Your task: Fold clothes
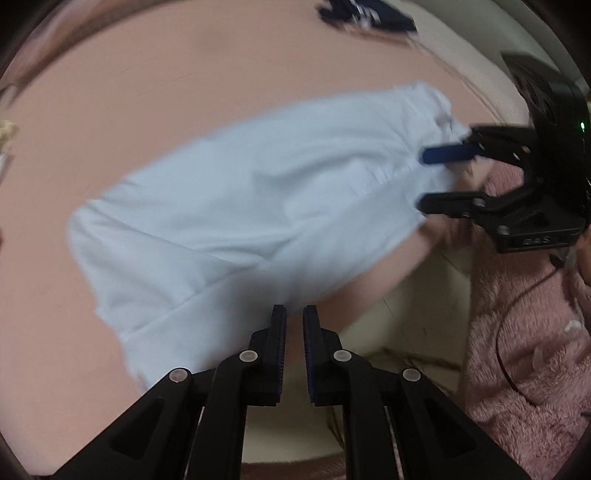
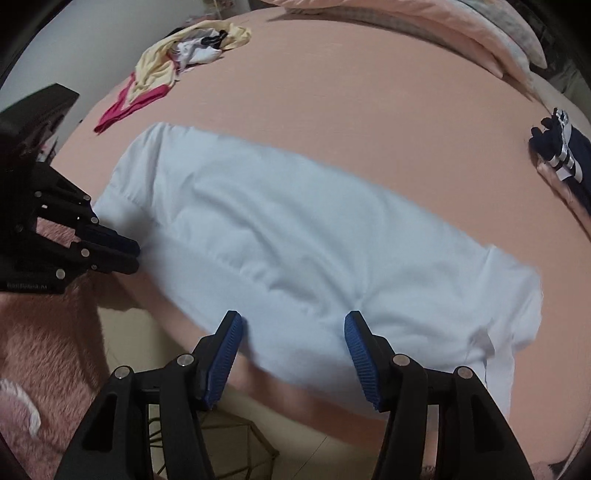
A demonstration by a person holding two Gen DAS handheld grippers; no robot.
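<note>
A white garment [image 1: 240, 206] [image 2: 295, 240] lies spread flat across the pink bed sheet [image 2: 351, 110]. In the left wrist view, my left gripper [image 1: 294, 314] has its jaws nearly together, tips at the garment's near edge by the side of the bed; I see no cloth between them. The right wrist view shows the left gripper [image 2: 133, 254] at the garment's left end. My right gripper [image 2: 293, 321] is open, its blue pads [image 2: 225, 350] straddling the near hem without pressing on it. The right gripper [image 1: 424, 181] hangs over the garment's other end.
A heap of yellow, pink and white clothes [image 2: 184, 55] lies at the far left of the bed. A navy garment with white stripes [image 2: 561, 147] [image 1: 369, 14] sits at the right edge. Pillows [image 2: 480, 37] line the far side. A fuzzy pink sleeve [image 1: 524, 332] and beige floor [image 2: 258, 443] are close by.
</note>
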